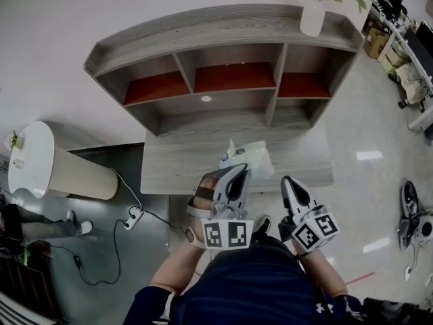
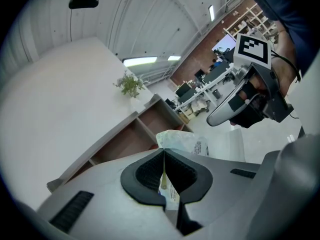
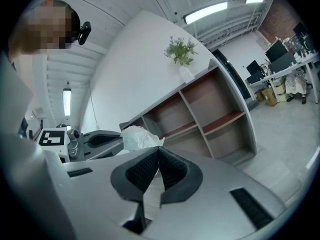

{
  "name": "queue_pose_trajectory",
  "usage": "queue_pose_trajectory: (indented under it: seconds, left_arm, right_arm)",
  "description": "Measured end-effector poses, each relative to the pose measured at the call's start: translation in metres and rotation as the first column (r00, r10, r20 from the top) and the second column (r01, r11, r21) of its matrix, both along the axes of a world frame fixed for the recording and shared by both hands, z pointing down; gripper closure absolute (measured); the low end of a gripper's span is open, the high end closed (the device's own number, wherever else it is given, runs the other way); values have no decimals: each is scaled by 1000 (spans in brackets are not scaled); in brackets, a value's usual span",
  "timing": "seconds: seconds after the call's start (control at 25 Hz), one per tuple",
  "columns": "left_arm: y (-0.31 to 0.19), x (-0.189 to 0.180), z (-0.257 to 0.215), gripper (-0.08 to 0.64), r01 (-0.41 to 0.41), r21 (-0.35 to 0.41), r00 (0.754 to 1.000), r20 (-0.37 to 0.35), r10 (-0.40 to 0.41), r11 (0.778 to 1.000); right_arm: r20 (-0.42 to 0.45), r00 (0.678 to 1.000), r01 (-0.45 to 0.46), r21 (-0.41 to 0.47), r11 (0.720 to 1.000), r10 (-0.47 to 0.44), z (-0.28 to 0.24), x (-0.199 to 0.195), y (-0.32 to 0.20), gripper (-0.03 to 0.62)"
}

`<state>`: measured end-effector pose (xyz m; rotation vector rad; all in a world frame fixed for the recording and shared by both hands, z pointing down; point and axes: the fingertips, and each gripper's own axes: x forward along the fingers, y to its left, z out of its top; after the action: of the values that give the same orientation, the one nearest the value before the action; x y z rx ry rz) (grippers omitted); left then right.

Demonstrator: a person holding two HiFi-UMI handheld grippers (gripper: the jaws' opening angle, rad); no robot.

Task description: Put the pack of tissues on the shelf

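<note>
L gripper (image 2: 163, 156) is clamped on just the thin wrapper edge of my tissue pack (image 1: 249, 158), in the air in front of the shelf (image 1: 223, 24); R gripper (image 3: 156, 151) closed, empty. Risk: thin film slips or tears, pack drops short of a compartment

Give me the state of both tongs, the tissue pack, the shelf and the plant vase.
left tongs: shut on an edge of the pack of tissues
right tongs: shut, nothing between them
pack of tissues: held, not yet on the shelf
shelf: compartments in view look bare
plant vase: upright on the shelf's top
</note>
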<state>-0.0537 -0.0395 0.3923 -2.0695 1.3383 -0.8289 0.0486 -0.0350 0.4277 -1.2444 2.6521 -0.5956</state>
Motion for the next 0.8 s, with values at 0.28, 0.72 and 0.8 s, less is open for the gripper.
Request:
queue_pose_trajectory:
  seconds: [0.28,0.72,0.8]
  left_arm:
    - [-23,8,1,546,35,-8,999,10,-35,999]
    - [-55,26,-2,546,84,-4,996,20,-84,996]
    - [-57,28,-4,546,93,3,995,24,-93,996]
  right_arm:
    - [13,1000,25,-22,999,-25,6,10,-25,581]
    - [19,998,57,-41,998,-57,10,35,-54,581]
    - [22,998,63,-35,997,-62,9,39,-58,581]
